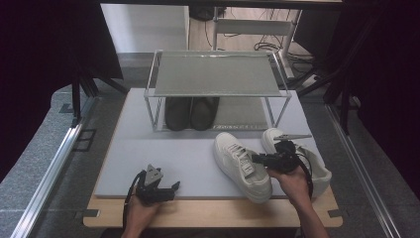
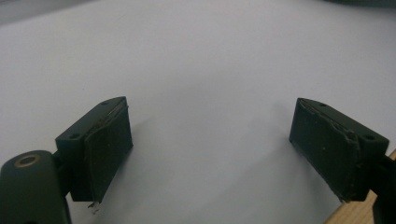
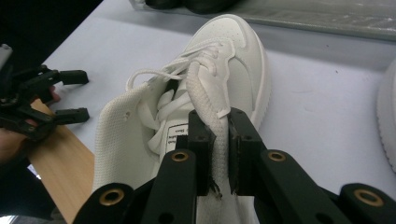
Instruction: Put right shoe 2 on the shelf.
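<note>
R gripper (image 3: 218, 154), bottom centre of the right gripper view: black jaws clamped on the tongue (image 3: 208, 112) of a white lace-up sneaker (image 3: 233, 70), pads pressing the padded strip from both sides. Same sneaker (image 1: 242, 166) sits lower centre-right of the high view, toe toward upper left of frame, heel near bottom, on a pale grey foam mat (image 1: 163, 163). R gripper (image 1: 262, 159) comes over it from the right, hand behind.

Second white sneaker (image 1: 317, 168) just beside it, right of frame, partly behind the hand.

L gripper (image 2: 210, 140): jaws wide apart, nothing between, bare mat under them. In the high view it sits lower left (image 1: 168, 191), at the mat's near edge, well apart from the sneakers.

Upper centre: metal-frame shoe rack w/ grey mesh shelf (image 1: 215, 74); pair of dark shoes (image 1: 190, 113) on lower level, toes toward camera.
</note>
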A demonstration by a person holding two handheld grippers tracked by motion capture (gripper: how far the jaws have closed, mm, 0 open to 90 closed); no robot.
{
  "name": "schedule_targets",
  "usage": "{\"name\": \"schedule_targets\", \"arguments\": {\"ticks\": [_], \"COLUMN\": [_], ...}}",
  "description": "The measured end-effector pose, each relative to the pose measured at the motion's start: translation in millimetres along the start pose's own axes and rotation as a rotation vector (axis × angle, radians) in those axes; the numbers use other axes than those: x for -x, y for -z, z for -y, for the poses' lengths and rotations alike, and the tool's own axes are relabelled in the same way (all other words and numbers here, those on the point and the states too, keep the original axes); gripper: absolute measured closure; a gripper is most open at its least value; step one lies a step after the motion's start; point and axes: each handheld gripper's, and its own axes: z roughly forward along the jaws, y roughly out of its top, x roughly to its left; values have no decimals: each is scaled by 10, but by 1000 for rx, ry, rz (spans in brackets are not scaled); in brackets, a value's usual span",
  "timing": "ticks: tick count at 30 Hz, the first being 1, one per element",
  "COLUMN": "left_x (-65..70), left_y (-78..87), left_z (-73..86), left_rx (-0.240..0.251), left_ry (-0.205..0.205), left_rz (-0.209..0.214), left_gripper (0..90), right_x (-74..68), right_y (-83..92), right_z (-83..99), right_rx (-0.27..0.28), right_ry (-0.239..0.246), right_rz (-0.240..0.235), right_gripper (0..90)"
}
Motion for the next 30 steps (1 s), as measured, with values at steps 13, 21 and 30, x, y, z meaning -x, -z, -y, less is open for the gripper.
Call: {"name": "schedule_targets", "arguments": {"ticks": [13,21,30], "left_x": [-2,-2,-1], "left_y": [-1,-1,-2], "left_z": [-1,-1,0], "left_rx": [0,0,2], "left_ry": [-3,-2,-1], "left_rz": [0,0,-2], "left_gripper": [126,127,127], "right_x": [1,-40,-103], "right_y": [82,114,142], "right_z": [-275,-448,-635], "right_rx": [32,55,78], "right_ry": [-68,-91,-91], "right_rz": [-138,-205,-244], "right_gripper": [810,808,805]}}
